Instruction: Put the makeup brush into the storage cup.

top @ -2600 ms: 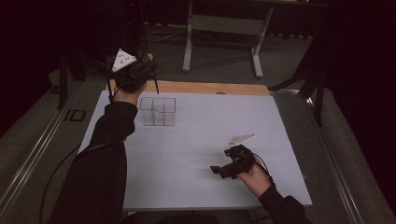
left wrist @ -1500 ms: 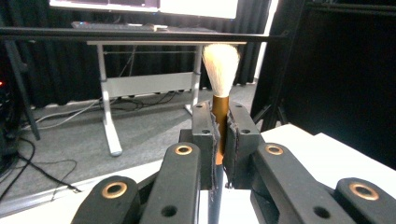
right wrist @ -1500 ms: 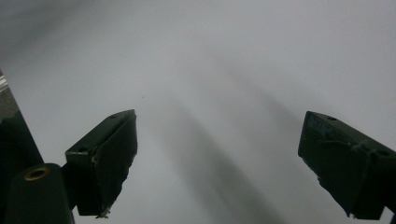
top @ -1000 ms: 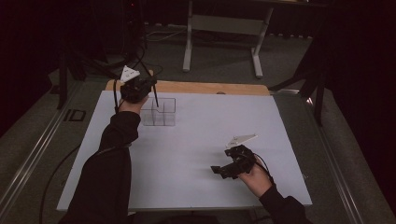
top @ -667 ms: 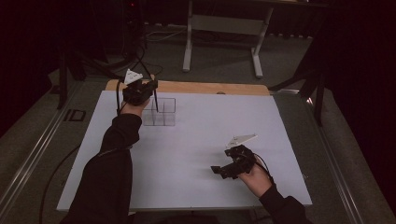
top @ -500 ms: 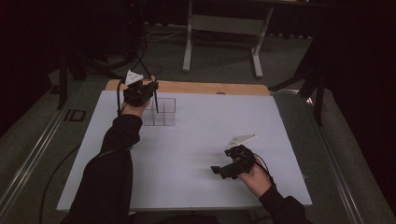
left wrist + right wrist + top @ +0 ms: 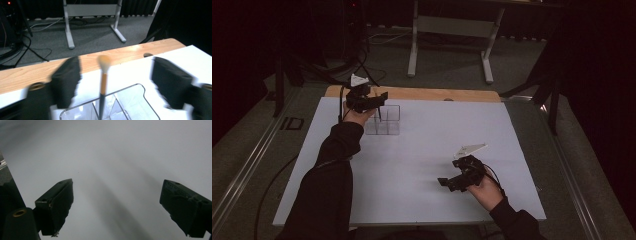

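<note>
Only legible marking: letters "ID" on dark floor mat (image 7: 292, 123), left of table (image 7: 512, 150). No other readable text.

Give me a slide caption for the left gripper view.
Open left gripper behind a makeup brush standing in a clear plastic organizer on the white table.

Left tool (image 7: 379, 100) over clear organizer (image 7: 384, 120); right tool (image 7: 452, 181) low on white table (image 7: 422, 150)

Brush (image 7: 103, 82) stands upright in organizer (image 7: 130, 105) on table (image 7: 427, 150).
</note>
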`<state>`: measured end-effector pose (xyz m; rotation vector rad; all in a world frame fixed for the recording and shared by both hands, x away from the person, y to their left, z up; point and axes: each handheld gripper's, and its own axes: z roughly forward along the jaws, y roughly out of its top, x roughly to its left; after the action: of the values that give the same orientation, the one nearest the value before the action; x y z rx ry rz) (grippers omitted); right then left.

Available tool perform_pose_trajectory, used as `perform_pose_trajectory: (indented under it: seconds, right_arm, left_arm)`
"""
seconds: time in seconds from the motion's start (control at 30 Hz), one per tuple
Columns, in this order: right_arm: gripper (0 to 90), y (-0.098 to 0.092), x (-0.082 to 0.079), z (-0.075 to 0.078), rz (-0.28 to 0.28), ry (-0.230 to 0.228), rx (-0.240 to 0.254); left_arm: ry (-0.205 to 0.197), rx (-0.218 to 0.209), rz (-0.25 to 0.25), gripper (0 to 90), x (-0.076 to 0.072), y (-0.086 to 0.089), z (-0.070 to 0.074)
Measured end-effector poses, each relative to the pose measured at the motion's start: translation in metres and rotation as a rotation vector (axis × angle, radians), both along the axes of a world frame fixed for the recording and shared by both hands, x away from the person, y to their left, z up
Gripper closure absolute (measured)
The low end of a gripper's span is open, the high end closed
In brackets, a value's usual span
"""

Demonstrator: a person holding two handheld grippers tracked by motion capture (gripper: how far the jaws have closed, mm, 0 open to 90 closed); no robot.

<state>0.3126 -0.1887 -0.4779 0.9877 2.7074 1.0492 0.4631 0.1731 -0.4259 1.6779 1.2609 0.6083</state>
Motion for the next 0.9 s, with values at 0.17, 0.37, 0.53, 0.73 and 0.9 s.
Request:
perform_pose_trajectory:
  seconds: [0.17,0.37,0.53,0.73,0.9]
  right_arm:
    - [11.5,0.0,0.0,0.001,-0.002,-0.001,0.003]
    - [11.4,0.0,0.0,0.002,-0.006,-0.003,0.006]
    - [11.4,0.0,0.0,0.002,-0.008,-0.003,0.007]
    - [11.4,0.001,0.0,0.002,-0.008,-0.006,0.007]
    - [11.4,0.0,0.0,0.003,-0.009,-0.006,0.009]
  left_arm:
    - [0.013,0.011,0.038,9.6,0.0,0.001,0.011]
    - [0.017,-0.006,0.045,4.2,-0.004,0.006,0.02]
    - [0.033,-0.026,0.005,0.0,-0.008,0.01,0.026]
    - [0.036,-0.051,-0.068,0.0,-0.015,0.01,0.032]
    - [0.035,-0.04,-0.105,0.0,-0.023,0.007,0.037]
